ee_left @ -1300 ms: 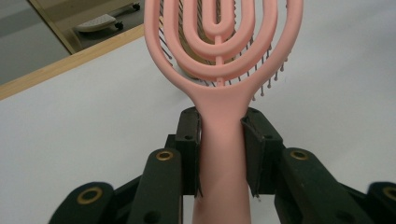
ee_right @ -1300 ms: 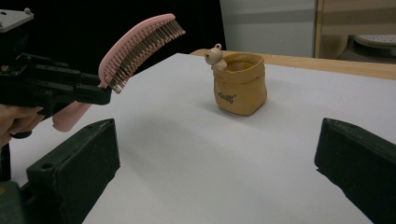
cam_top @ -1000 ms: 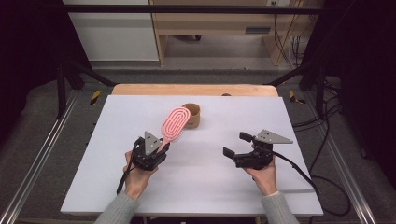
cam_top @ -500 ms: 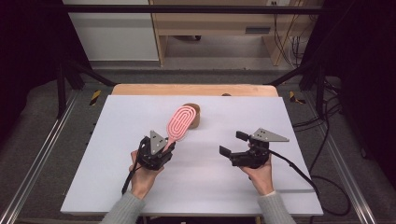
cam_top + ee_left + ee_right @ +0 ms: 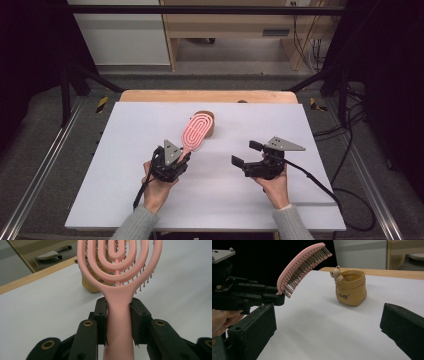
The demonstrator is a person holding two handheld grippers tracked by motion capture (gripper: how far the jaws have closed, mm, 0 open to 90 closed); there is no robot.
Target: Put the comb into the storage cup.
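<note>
Clamping pink brush point(image 5: 117, 277) handle, left gripper point(image 5: 176, 161) angled upward; right gripper point(image 5: 247, 155) level, spread apart.

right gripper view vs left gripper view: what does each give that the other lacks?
Right gripper view alone: the bear figure on the pot's rim, the lettering on its side, the brush's bristles in profile, and the right gripper with jaws wide apart and nothing between them. Left gripper view alone: the left gripper clamped on the brush handle. Shared: the pink hairbrush, the tan pot and the white table.
</note>
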